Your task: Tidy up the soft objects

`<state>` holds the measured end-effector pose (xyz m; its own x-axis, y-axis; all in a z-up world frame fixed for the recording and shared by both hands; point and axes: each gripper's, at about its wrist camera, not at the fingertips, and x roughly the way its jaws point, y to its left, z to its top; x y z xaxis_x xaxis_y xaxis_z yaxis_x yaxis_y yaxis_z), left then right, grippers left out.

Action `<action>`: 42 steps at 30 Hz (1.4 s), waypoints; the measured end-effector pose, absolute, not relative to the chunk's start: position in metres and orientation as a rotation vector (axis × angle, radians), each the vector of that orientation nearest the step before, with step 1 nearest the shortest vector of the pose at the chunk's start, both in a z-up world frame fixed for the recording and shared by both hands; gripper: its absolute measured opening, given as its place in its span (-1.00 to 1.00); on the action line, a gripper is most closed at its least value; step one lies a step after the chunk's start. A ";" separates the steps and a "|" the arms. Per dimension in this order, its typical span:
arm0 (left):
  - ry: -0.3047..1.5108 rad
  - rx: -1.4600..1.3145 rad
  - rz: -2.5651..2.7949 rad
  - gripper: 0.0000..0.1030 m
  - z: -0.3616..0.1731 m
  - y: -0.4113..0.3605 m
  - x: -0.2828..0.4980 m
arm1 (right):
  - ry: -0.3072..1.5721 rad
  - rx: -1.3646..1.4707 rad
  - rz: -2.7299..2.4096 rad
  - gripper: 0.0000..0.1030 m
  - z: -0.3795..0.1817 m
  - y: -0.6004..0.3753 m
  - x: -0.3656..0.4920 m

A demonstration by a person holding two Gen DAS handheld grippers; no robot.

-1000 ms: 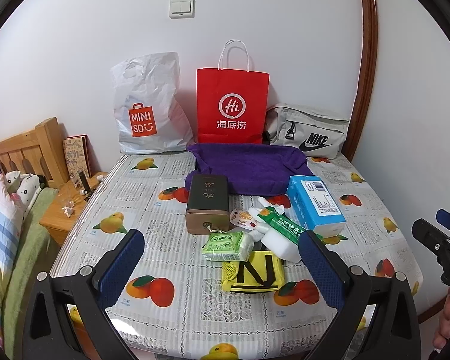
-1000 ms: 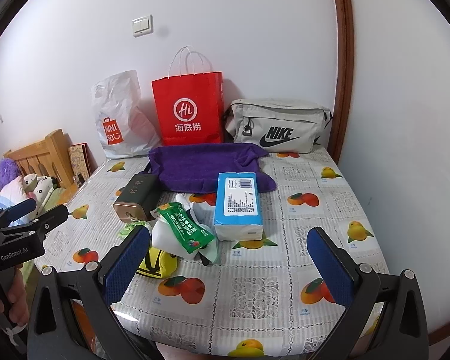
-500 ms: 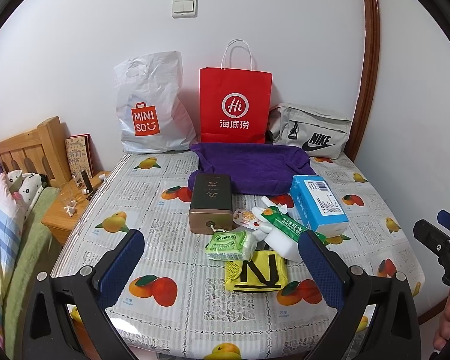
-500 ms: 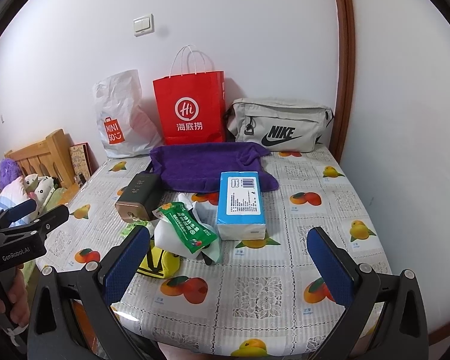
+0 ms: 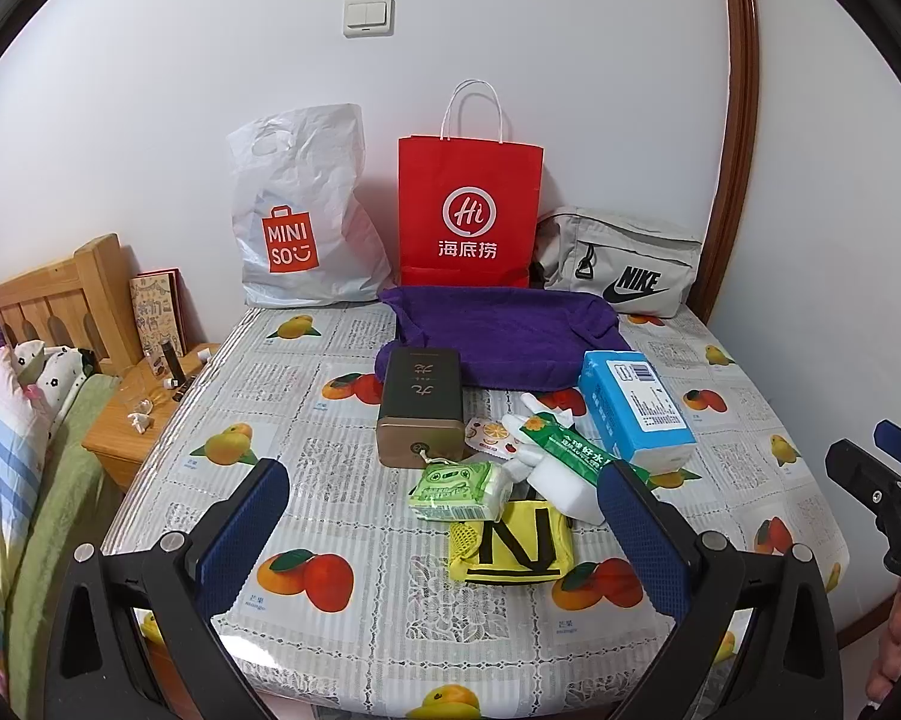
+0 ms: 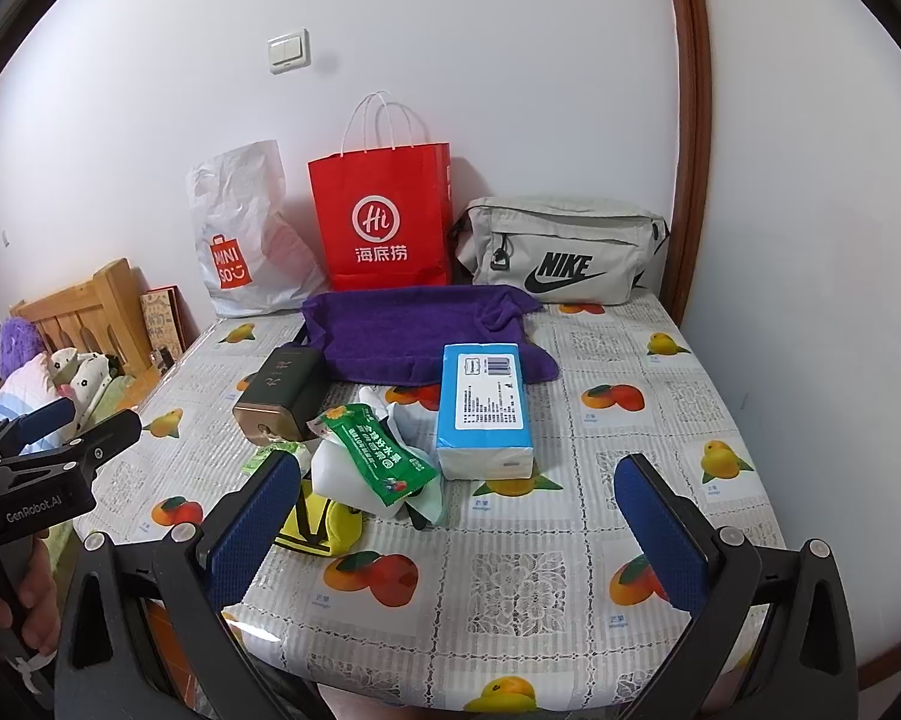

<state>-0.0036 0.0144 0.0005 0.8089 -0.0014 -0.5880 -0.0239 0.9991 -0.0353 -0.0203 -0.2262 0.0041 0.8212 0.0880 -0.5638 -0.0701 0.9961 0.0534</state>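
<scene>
Both the left gripper (image 5: 444, 531) and the right gripper (image 6: 456, 525) hover at the near edge of the fruit-print tablecloth (image 6: 510, 588), jaws spread wide and holding nothing. Just beyond lie a yellow mesh pouch (image 5: 510, 546), a green wipes pack (image 5: 456, 489), a green snack packet (image 6: 381, 459) and a blue tissue pack (image 6: 483, 402), clustered by a dark tin (image 5: 420, 405). Farther back, a purple towel (image 5: 504, 336) lies before the Miniso bag (image 5: 300, 222), red Haidilao bag (image 5: 468, 210) and Nike bag (image 6: 564, 252) at the wall.

A folded purple towel (image 5: 504, 336) lay flat near the table's back edge. In front of it a blue tissue pack (image 5: 633, 405) lay flat, beside a white bag with a green label (image 5: 567, 459), a small green wipes pack (image 5: 457, 483) and a yellow mesh pouch (image 5: 513, 543).
</scene>
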 end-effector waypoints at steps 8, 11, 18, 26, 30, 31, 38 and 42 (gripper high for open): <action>0.629 -0.042 0.011 1.00 0.001 0.014 -0.003 | 0.598 0.033 0.085 1.00 0.005 -0.225 -0.021; 0.629 -0.041 0.012 1.00 0.001 0.014 -0.003 | 0.598 0.032 0.085 1.00 0.005 -0.225 -0.021; 0.629 -0.041 0.012 1.00 0.001 0.015 -0.004 | 0.596 0.033 0.088 1.00 0.004 -0.224 -0.022; 0.628 -0.041 0.013 1.00 0.001 0.016 -0.005 | 0.595 0.039 0.087 1.00 0.004 -0.223 -0.022; 0.628 -0.043 0.012 1.00 0.001 0.016 -0.005 | 0.594 0.043 0.087 1.00 0.004 -0.223 -0.023; 0.628 -0.043 0.012 1.00 0.001 0.016 -0.005 | 0.593 0.044 0.088 1.00 0.005 -0.223 -0.023; 0.626 -0.042 0.015 1.00 0.002 0.017 -0.006 | 0.592 0.044 0.091 1.00 0.005 -0.223 -0.023; 0.622 -0.049 0.000 1.00 0.004 0.018 -0.007 | 0.594 0.045 0.092 1.00 0.004 -0.223 -0.023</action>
